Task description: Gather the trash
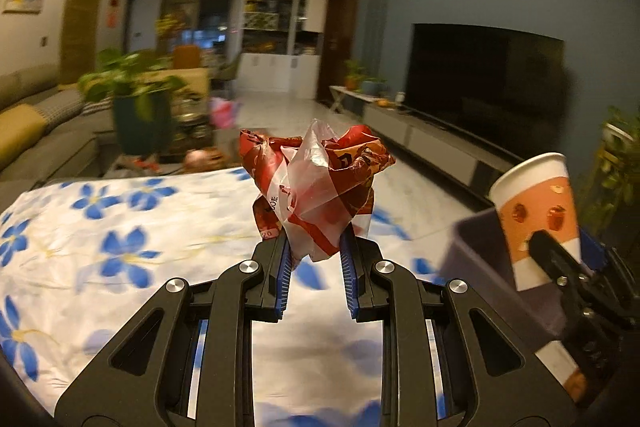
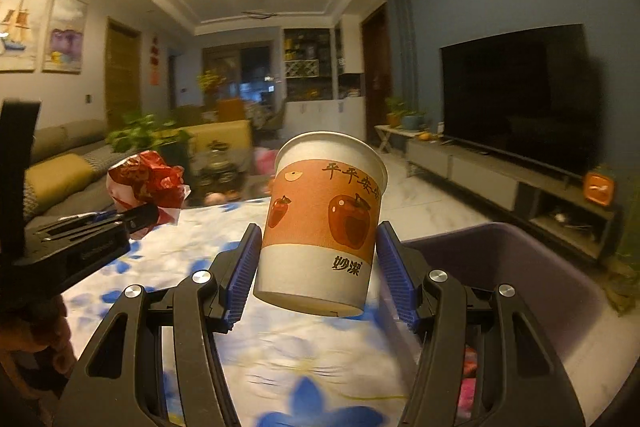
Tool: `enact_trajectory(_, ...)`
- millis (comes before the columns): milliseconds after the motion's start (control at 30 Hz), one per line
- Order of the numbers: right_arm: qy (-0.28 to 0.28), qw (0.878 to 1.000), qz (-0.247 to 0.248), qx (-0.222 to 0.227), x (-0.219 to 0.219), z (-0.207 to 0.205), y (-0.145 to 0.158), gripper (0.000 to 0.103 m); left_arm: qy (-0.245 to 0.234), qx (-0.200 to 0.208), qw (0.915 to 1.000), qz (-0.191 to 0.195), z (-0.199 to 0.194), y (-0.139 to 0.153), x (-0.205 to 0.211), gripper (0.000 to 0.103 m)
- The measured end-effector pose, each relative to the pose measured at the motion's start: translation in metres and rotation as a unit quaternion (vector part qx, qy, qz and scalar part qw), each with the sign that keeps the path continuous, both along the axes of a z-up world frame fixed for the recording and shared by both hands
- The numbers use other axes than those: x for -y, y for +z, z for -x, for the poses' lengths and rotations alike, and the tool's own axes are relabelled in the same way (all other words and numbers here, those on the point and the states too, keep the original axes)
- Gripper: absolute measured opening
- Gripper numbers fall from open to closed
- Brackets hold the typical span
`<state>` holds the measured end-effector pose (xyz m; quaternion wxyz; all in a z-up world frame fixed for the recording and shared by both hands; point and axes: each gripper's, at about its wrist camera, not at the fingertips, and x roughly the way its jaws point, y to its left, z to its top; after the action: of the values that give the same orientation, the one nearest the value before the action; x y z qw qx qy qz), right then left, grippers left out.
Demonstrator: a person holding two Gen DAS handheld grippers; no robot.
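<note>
My left gripper (image 1: 314,247) is shut on a crumpled red and clear plastic wrapper (image 1: 316,183), held above a table with a white cloth printed with blue flowers (image 1: 120,239). My right gripper (image 2: 318,259) is shut on a white and orange paper cup (image 2: 324,223) with apple pictures, held upright and slightly tilted. The cup (image 1: 538,219) and right gripper show at the right of the left wrist view, over a purple bin (image 1: 480,259). The wrapper (image 2: 146,183) and left gripper show at the left of the right wrist view. The purple bin (image 2: 520,267) sits at the table's right edge.
A potted plant (image 1: 136,99) and a sofa (image 1: 36,131) stand beyond the table on the left. A large television (image 1: 488,83) on a low cabinet (image 1: 440,143) lines the blue wall on the right. Pink trash (image 2: 468,383) lies inside the bin.
</note>
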<state>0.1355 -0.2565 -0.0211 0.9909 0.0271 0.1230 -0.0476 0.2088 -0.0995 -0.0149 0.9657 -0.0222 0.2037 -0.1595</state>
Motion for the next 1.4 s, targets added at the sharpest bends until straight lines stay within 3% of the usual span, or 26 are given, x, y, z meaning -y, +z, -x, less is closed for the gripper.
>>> enact_trajectory(267,-0.081,0.997,-0.002,0.014,0.06,0.019,-0.004,0.058,-0.079,0.006,0.9969,0.001,0.008,0.0,0.075,0.021)
enact_trajectory(567,-0.121,0.992,-0.02,0.008,0.106,0.03,-0.023,0.059,-0.151,-0.011,0.9884,-0.009,0.002,-0.02,0.142,0.022)
enact_trajectory(933,-0.131,0.991,-0.036,-0.001,0.126,0.025,-0.037,0.059,-0.192,-0.024,0.9811,-0.005,-0.014,-0.038,0.173,0.023)
enact_trajectory(1067,-0.135,0.99,-0.04,-0.001,0.127,0.024,-0.037,0.062,-0.207,-0.028,0.978,-0.003,-0.017,-0.044,0.183,0.033)
enact_trajectory(1167,-0.141,0.989,-0.043,0.001,0.13,0.027,-0.038,0.065,-0.21,-0.03,0.9773,-0.004,-0.018,-0.048,0.181,0.051)
enact_trajectory(1267,-0.147,0.988,-0.045,0.007,0.129,0.032,-0.036,0.071,-0.2,-0.026,0.9794,-0.007,-0.016,-0.05,0.178,0.064)
enact_trajectory(1400,-0.147,0.988,-0.038,0.01,0.122,0.04,-0.033,0.087,-0.179,-0.024,0.9836,-0.005,-0.014,-0.047,0.163,0.079)
